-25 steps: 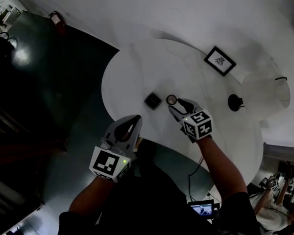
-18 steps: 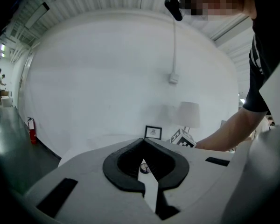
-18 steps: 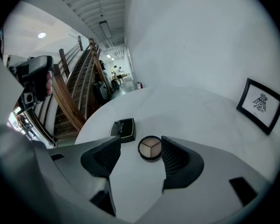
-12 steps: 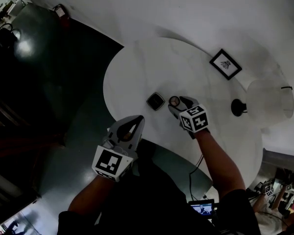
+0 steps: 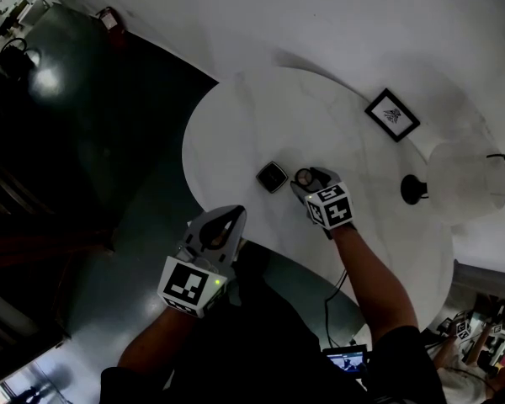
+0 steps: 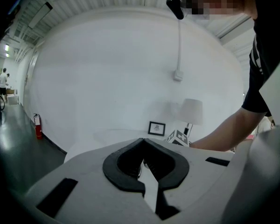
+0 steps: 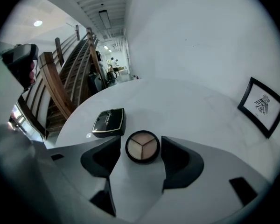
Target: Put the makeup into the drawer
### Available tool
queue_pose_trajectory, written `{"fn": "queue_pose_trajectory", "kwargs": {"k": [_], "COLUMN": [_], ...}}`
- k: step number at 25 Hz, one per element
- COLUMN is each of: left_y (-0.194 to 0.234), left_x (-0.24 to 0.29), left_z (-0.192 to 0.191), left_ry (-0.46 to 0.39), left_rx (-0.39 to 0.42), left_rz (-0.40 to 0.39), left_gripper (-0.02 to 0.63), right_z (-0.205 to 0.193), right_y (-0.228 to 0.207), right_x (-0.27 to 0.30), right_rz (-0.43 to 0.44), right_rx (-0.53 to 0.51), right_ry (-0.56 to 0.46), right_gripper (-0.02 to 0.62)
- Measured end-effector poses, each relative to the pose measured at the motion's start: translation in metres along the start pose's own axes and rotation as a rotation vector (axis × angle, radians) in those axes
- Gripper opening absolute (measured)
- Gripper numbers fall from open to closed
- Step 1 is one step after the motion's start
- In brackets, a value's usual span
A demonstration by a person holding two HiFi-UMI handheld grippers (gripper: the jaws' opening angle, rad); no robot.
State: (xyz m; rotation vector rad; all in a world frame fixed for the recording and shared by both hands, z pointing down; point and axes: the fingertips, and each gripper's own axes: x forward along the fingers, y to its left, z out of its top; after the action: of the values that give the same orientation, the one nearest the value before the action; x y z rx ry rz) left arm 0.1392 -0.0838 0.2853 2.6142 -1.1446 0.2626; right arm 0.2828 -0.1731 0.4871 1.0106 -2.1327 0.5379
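- While the left gripper is hovering by the near edge of the round white bench with its jaws pressed together and nothing between them, the right gripper is reaching over the bench top and tilting downward.
- Its jaws have just been opening and are now standing wide, with the small round black-rimmed makeup compact sitting between them. The dark pads are flanking its rim on either side, just beside it and not squeezing it.
- The round compact is lying flat on the bench with its face pointing up, showing three pale wedge-shaped powder pans. Being round, it is showing no long axis.
- The flat black square makeup case is lying closed on the bench near the round compact, to its left in the right gripper view and apart from it. Its lid with gold script is facing up, and in the head view it is sitting turned like a diamond, one corner pointing toward the person.
- A black-framed picture is standing farther back on the bench, and a white-shaded lamp is standing off to the right, both well apart from the makeup.
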Motion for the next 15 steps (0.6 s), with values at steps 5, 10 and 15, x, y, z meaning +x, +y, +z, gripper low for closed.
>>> {"fn": "queue_pose_trajectory", "kwargs": {"k": [5,10,15], "left_y": [0.003,0.000,0.006], "left_x": [-0.008,-0.022,-0.044], "left_z": [-0.002,-0.003,0.006], "left_ry": [0.007,0.018,-0.007], "left_rx": [0.000,0.007,0.024], "left_rz": [0.017,0.010,-0.011], "left_gripper": [0.011,0.010,0.010], "right_z": [-0.001,-0.003,0.001], "right_y": [-0.004,-0.001,0.010], "right_x": [0.002,-0.001,-0.015], "right_rz": [-0.052,-0.070,-0.097], "right_rx": [-0.027,-0.026,0.023], "right_ry": [-0.008,-0.004,-0.028], "right_gripper": [0.230,0.227,0.225]}}
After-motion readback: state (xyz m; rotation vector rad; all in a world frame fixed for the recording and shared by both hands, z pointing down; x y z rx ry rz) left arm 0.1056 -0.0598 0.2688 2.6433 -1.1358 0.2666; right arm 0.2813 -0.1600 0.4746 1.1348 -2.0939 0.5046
